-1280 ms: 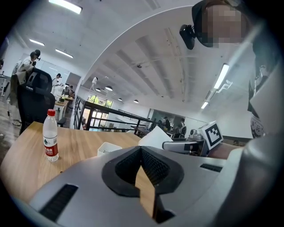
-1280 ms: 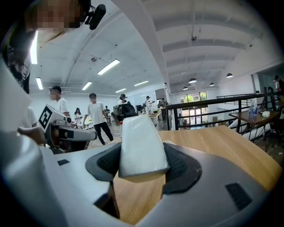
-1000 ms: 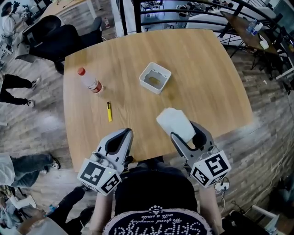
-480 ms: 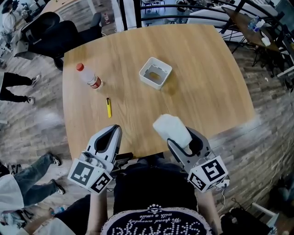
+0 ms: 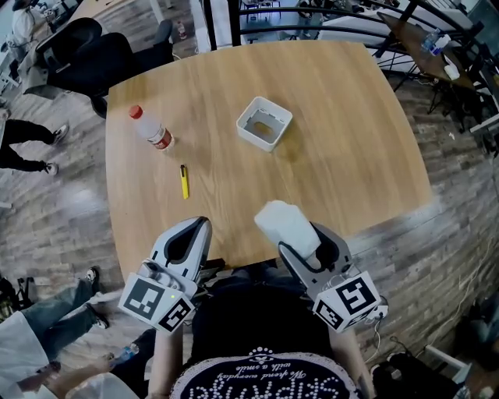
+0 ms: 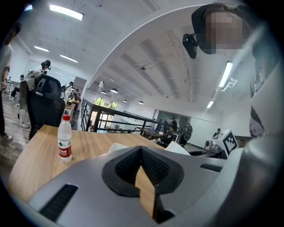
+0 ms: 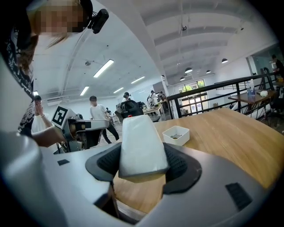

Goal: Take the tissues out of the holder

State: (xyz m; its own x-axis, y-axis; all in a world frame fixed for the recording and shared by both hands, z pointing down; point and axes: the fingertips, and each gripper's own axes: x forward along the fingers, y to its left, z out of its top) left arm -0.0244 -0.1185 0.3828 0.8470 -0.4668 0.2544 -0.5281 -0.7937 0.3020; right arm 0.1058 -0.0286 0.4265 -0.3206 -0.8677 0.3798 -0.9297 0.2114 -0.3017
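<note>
My right gripper [image 5: 306,248] [image 7: 141,165] is shut on a white pack of tissues [image 5: 285,226] [image 7: 141,148], held over the near edge of the wooden table [image 5: 351,132]. The pack sticks forward out of the jaws. A white square holder [image 5: 264,123] [image 7: 176,135] stands near the table's middle, with only a brownish patch at its bottom. My left gripper [image 5: 187,243] [image 6: 141,164] is at the near left edge, its jaws together with nothing between them.
A clear water bottle [image 5: 152,133] [image 6: 65,142] with a red cap lies at the left of the table. A yellow pen [image 5: 185,181] lies nearer me. Black office chairs [image 5: 86,54] and a dark railing [image 5: 327,15] stand beyond the far edge.
The right gripper with the tissue pack has drawn back toward me and slightly left. The left gripper has also pulled back to the near table edge.
</note>
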